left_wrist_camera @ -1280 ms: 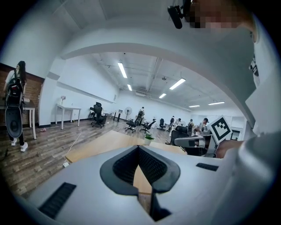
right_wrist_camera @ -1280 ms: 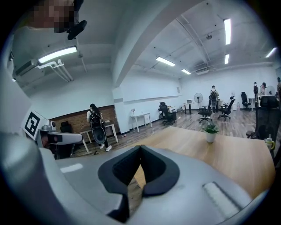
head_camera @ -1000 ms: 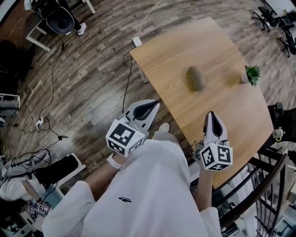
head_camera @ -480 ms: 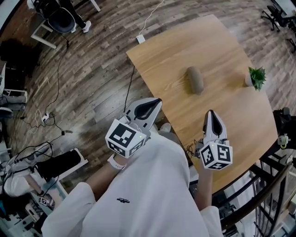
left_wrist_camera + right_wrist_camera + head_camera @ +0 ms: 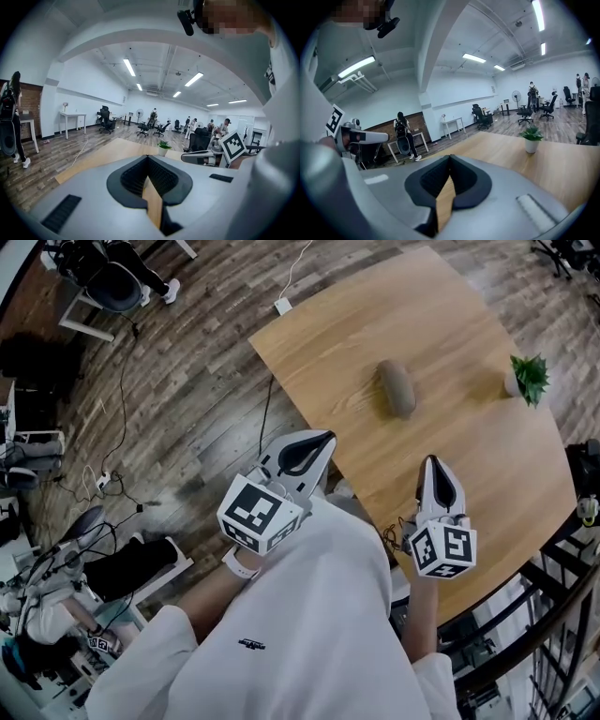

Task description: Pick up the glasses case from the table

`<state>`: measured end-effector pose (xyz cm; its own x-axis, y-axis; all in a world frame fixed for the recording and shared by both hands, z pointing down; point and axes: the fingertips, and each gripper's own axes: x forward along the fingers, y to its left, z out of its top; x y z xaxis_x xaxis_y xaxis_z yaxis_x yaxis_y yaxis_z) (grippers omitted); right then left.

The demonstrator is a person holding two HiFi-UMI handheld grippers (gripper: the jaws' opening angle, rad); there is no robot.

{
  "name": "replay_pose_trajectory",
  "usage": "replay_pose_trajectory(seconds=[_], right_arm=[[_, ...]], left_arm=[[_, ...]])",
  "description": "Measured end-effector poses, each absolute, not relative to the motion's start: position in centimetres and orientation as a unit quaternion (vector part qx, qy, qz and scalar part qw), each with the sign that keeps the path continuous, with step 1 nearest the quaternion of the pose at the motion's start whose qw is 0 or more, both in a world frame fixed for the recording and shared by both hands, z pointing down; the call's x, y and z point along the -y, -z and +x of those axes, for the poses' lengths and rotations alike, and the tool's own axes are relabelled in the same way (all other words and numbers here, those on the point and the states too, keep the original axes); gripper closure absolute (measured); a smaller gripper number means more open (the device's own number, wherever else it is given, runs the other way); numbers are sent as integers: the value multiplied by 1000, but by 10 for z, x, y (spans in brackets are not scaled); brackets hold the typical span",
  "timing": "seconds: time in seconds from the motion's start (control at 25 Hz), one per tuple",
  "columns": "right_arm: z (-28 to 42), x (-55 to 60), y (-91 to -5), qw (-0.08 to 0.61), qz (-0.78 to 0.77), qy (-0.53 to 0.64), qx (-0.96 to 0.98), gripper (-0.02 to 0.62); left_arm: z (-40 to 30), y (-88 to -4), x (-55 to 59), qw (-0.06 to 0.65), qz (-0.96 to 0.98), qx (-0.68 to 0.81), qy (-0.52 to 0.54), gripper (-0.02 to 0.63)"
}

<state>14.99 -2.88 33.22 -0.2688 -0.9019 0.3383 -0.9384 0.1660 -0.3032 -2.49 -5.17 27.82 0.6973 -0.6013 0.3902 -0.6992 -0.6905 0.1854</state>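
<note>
Glasses case (image 5: 397,388) sits on worktop (image 5: 450,334), untouched; left hand-held gripper (image 5: 322,439) and right hand-held gripper (image 5: 430,462) both closed, empty.

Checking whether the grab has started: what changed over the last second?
The left gripper and right gripper drifted only slightly; nothing was taken hold of. Both stay shut and empty, short of the glasses case, which lies unmoved on the table.
</note>
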Motion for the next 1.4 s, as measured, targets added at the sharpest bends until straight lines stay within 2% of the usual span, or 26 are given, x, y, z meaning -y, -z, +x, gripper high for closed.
replay_pose_trajectory(seconds=[0.24,0.52,1.0,1.4], right_arm=[[154,47,-343,43,606,-225,762,583],[149,59,-367,82,595,-208,772,583],[155,93,-408,116,566,-146,803,479],[155,111,-463,110,563,-143,806,351]], left_arm=[[-19,-289,69,164,907,352,-164,603],[-7,-307,82,178,908,337,-176,603],[22,-361,95,190,912,293,-215,603],[34,-409,95,227,906,274,-229,603]])
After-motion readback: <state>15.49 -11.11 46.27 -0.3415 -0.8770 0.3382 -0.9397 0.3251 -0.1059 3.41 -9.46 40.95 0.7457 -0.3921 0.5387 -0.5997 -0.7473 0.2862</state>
